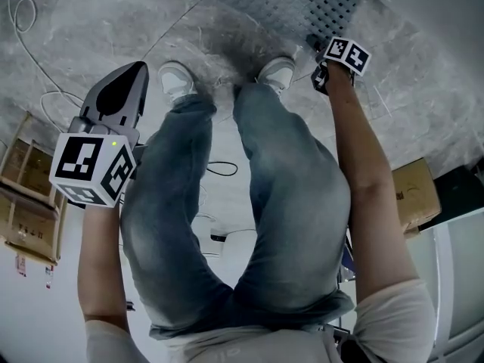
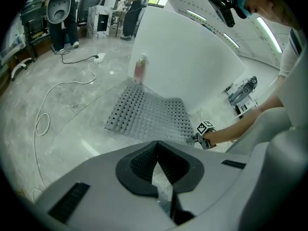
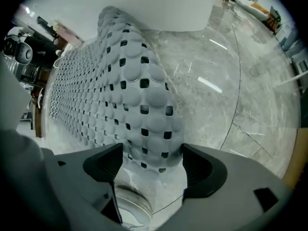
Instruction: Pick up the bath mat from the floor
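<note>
The grey bath mat (image 1: 302, 2), studded and full of holes, lies on the marble floor ahead of my shoes. In the left gripper view the bath mat (image 2: 149, 112) lies flat against a white curved wall. My right gripper (image 1: 313, 45) is down at its near right corner. In the right gripper view that corner of the mat (image 3: 144, 100) rises between the wide jaws of the right gripper (image 3: 151, 158), and I see no pad pressing it. My left gripper (image 1: 138, 68) hangs above the floor at the left, apart from the mat; the left gripper (image 2: 157, 154) is shut and holds nothing.
A white curved wall (image 2: 192, 57) stands behind the mat, with a pink bottle (image 2: 140, 69) at its foot. A white cable (image 2: 57, 88) loops over the floor at the left. Cardboard boxes (image 1: 30, 195) (image 1: 414, 191) flank me. A round drain (image 3: 130, 206) sits under the right jaws.
</note>
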Demonstrator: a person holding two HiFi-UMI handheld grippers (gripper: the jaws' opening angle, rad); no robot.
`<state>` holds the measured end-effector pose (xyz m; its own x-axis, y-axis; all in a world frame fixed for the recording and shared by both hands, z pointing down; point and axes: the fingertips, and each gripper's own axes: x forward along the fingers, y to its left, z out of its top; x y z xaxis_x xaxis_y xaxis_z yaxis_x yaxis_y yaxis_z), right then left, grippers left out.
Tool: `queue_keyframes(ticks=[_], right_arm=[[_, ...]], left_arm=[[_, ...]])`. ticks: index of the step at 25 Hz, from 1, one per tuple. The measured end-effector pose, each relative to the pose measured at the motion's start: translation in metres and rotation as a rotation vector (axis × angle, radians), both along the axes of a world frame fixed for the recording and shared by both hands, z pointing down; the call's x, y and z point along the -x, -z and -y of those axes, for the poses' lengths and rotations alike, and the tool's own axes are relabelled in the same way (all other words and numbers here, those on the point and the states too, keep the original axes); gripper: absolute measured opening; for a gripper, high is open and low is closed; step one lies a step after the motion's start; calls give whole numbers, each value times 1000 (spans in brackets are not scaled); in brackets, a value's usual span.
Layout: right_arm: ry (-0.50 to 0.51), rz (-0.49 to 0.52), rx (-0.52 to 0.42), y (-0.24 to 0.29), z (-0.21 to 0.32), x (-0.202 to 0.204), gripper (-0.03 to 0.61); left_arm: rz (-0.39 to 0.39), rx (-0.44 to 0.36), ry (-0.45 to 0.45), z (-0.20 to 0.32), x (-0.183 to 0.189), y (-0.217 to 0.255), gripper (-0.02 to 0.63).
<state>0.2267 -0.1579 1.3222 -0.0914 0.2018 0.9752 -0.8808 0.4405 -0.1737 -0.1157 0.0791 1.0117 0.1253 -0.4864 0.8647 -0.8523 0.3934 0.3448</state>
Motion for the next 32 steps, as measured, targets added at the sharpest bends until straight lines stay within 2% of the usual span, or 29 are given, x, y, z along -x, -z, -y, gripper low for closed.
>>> queue_keyframes(ticks=[2,5,13,14,15,17,18,19,22,32], right_arm=[[-11,-23,-14,0,0,-2,388],[-33,-45,-17,-1,2,-10,453],[-19,-49,-22,-1,2,-10,443],[-14,-55,-19,0,3,-11,425],[-11,-59,-17,1,3,-12,356],[-15,-33,-2,3,2,-8,332],[-23,-1,12,5,0,-2,293],[-29,37,24,8,-4,5,207],[-12,106,19,19,-15,23,105],[102,180,17,68,-32,47,77]], left_arm=[[-2,3,-2,-2,0,0,17],[-4,3,-9,-2,0,0,17],[9,0,-20,3,4,-5,17],[10,0,-25,3,4,-6,17],[11,2,-29,3,4,-6,17],[13,9,-29,2,5,-7,17],[14,12,-26,1,5,-7,17],[15,13,-24,1,6,-6,17],[18,14,-17,1,5,-2,17],[5,-6,4,5,-7,36,17]])
